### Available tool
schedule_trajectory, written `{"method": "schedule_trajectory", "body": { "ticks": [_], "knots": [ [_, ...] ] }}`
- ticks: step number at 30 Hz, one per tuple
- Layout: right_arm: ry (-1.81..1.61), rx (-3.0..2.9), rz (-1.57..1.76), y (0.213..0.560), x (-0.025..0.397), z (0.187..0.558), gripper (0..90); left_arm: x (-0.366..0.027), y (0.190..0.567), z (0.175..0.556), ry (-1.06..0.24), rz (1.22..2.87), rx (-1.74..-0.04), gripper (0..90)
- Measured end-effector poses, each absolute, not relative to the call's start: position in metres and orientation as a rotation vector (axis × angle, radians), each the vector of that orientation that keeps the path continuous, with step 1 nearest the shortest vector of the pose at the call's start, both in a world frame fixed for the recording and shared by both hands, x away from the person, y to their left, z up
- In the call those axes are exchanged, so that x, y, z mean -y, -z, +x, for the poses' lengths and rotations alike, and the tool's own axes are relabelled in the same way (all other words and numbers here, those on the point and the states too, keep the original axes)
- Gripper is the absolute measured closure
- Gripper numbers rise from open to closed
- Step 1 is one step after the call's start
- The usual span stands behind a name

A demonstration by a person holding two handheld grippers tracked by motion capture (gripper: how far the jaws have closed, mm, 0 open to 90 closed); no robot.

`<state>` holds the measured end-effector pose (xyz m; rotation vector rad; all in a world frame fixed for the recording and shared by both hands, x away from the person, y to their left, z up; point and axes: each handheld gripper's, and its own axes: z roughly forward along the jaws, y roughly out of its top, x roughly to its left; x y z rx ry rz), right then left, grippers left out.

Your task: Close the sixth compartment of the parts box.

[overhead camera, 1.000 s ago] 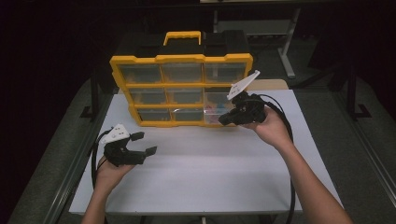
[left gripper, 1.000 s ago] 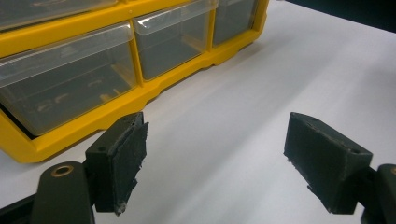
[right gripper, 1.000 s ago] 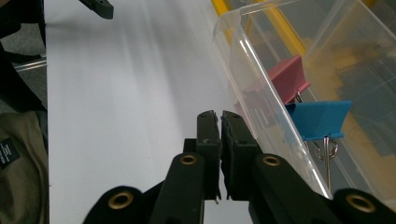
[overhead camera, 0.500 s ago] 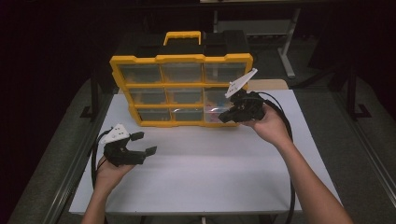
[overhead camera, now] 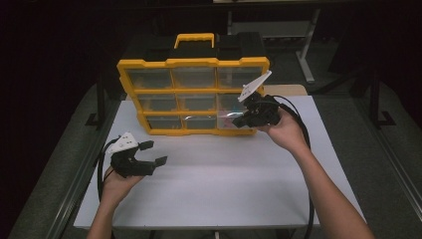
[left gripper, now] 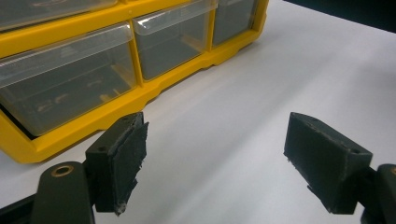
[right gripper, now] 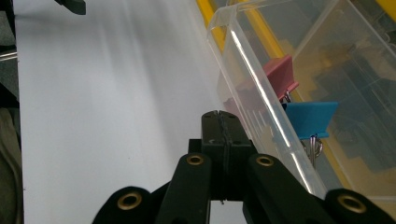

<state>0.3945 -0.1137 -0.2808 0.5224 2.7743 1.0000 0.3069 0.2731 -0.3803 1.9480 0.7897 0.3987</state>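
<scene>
The white desk (overhead camera: pixel 214 184) carries a yellow drawer cabinet (overhead camera: pixel 191 94) at upper centre of the high view, its lower right clear drawer (right gripper: pixel 261 93) pulled out. In that drawer lie a pink clip (right gripper: pixel 278 74) and a blue clip (right gripper: pixel 310 119), half blurred behind its wall. The right hand-held gripper (right gripper: pixel 222 128), jaws pressed together, sits against the drawer's edge, though what it pinches is unclear; the left hand-held gripper (left gripper: pixel 215 161), lower left, gapes wide.

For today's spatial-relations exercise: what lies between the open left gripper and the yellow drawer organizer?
Only bare white table. The high view shows the left gripper apart from the organizer; the left gripper view shows plain tabletop up to its yellow base.
</scene>
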Motion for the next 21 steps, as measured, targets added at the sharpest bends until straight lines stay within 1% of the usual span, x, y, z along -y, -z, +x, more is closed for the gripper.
{"method": "schedule_trajectory", "body": {
  "ticks": [21],
  "knots": [
    [-1.006,-2.773,0.566,0.281,0.116,0.411,88.9,-0.273,0.38,0.307,-0.395,1.953,-0.794,20.7]
  ]
}}
